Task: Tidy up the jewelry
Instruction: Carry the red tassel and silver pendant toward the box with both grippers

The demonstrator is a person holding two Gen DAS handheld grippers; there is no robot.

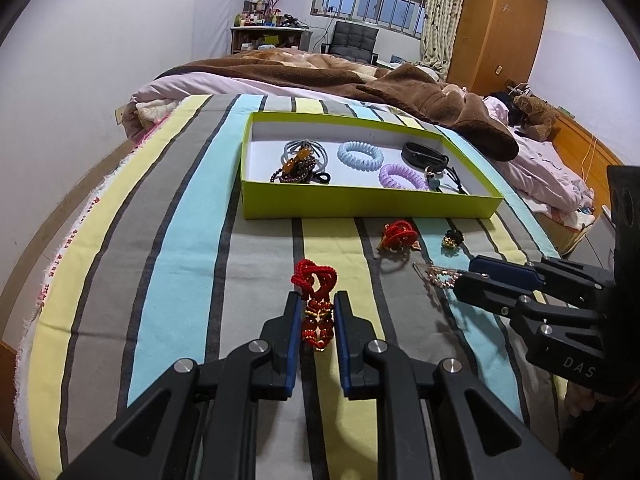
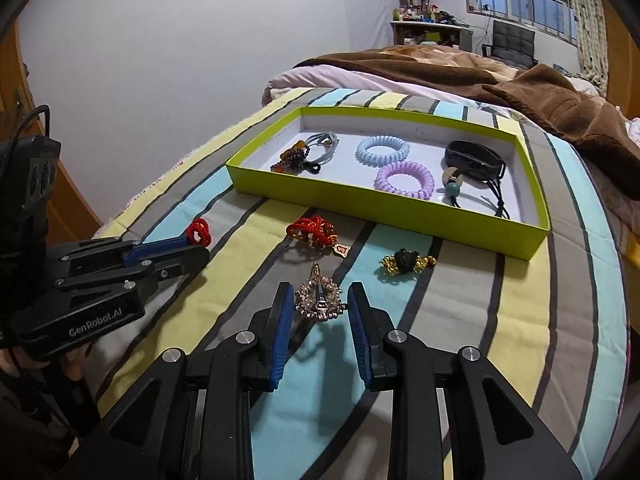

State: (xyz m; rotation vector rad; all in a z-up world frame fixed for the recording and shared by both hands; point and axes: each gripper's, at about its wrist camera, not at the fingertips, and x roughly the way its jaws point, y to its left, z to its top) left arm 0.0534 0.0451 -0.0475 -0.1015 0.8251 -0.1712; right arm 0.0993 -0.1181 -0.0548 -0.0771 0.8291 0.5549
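Observation:
My left gripper (image 1: pixel 317 299) is open, its fingers on either side of a red cord bracelet with red beads (image 1: pixel 316 300) lying on the striped cloth. My right gripper (image 2: pixel 320 292) is open around a rhinestone hair clip (image 2: pixel 319 298). A red knotted bracelet (image 2: pixel 314 231) and a black-and-gold piece (image 2: pixel 405 262) lie in front of the green tray (image 2: pixel 384 204). The tray holds a blue coil hair tie (image 2: pixel 383 150), a purple coil hair tie (image 2: pixel 404 179), a black band (image 2: pixel 474 159), a beaded bracelet with grey ties (image 2: pixel 304 156) and a cord with a teal bead (image 2: pixel 454 188).
The striped cloth (image 1: pixel 192 240) covers the bed end; its left edge drops to the floor by the wall. A brown blanket (image 1: pixel 400 88) lies behind the tray. A teddy bear (image 1: pixel 536 112) sits far right. The right gripper also shows in the left wrist view (image 1: pixel 464 278).

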